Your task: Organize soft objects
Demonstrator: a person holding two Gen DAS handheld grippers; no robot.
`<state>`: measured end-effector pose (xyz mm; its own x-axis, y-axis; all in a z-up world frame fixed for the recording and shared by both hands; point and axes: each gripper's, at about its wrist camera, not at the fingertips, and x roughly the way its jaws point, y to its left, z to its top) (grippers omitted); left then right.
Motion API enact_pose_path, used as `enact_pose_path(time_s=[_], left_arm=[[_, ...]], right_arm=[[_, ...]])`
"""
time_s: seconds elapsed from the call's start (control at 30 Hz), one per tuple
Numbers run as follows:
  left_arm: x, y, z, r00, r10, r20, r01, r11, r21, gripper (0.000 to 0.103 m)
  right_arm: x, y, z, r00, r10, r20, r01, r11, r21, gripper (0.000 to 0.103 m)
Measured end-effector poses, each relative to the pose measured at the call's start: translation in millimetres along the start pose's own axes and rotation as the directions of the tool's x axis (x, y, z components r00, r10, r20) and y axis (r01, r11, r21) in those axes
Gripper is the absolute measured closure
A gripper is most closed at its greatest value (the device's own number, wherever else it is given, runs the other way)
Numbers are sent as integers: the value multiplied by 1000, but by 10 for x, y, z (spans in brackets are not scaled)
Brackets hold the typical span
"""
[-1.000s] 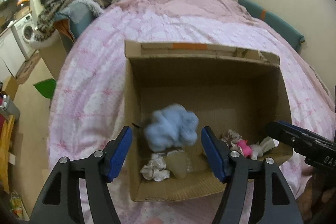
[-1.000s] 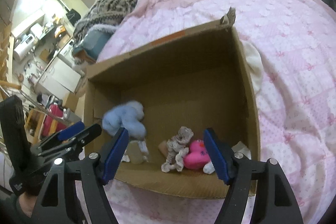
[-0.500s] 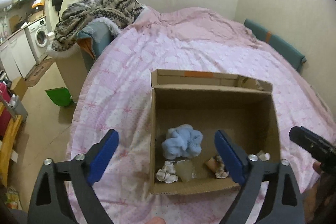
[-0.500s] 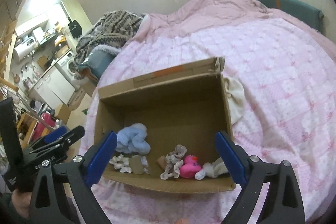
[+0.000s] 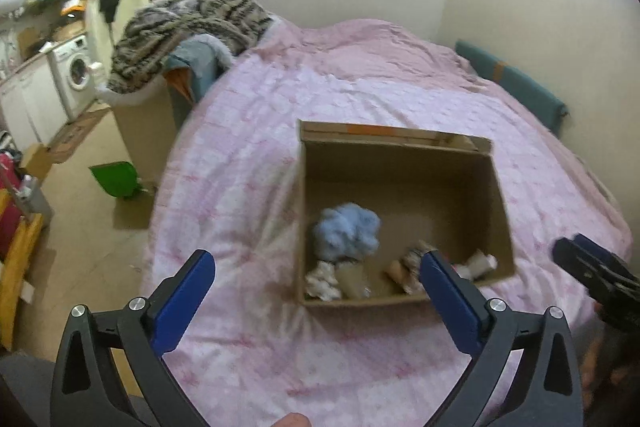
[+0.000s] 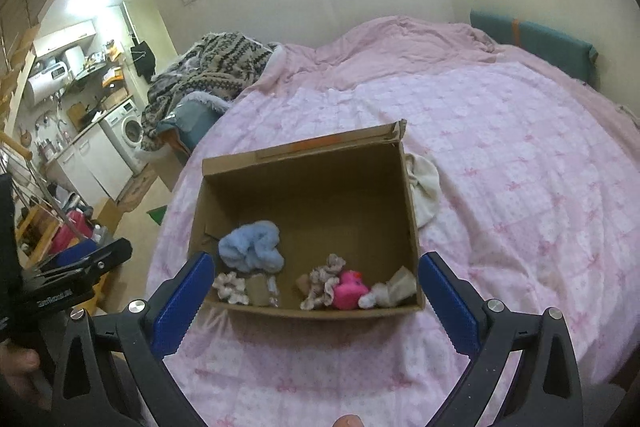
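Brown cardboard box (image 6: pixel 408 187) holds a light-blue fluffy toy (image 6: pixel 252 245) and a hot-pink plush (image 6: pixel 349 289); the bedspread (image 6: pixel 520 187) is pink-and-white checked.

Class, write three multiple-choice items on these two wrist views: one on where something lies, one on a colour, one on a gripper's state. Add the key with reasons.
1. Where does the blue fluffy toy lie?
A. in the cardboard box
B. on the floor
C. on the bedspread

2. What colour is the bedspread?
A. green
B. pink
C. grey

3. How is the right gripper?
A. shut on a toy
B. shut, empty
C. open, empty

Key: 1 A, it rests on the box floor; 2 B, pink checked cloth surrounds the box; 3 C, its blue pads stand wide apart, holding nothing.
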<state>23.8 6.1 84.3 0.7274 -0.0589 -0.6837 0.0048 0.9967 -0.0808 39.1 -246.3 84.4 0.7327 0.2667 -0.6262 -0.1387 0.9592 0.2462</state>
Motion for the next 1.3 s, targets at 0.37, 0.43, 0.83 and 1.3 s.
enact_pose_path(time_s=[0.37,0.43,0.83,1.3], left_arm=[[262,52,-173,999,13,-43,-16,998,-65,1],[267,31,-184,999,24,-41,-27,998,-54,1],[289,-42,-224,998,-6,-56,4,999,-37,1],[308,-58,-226,998,-10,-57,8,999,-37,1]], right_arm=[[211,48,-242,998,-50,-40,47,998,-49,0],[260,29,-258,997,-52,-48,50,998,-39,0],[327,65,-289,995,-74,-62,71,996,-60,0],[351,28,-274,994,-79,-71,76,996,-51,0]])
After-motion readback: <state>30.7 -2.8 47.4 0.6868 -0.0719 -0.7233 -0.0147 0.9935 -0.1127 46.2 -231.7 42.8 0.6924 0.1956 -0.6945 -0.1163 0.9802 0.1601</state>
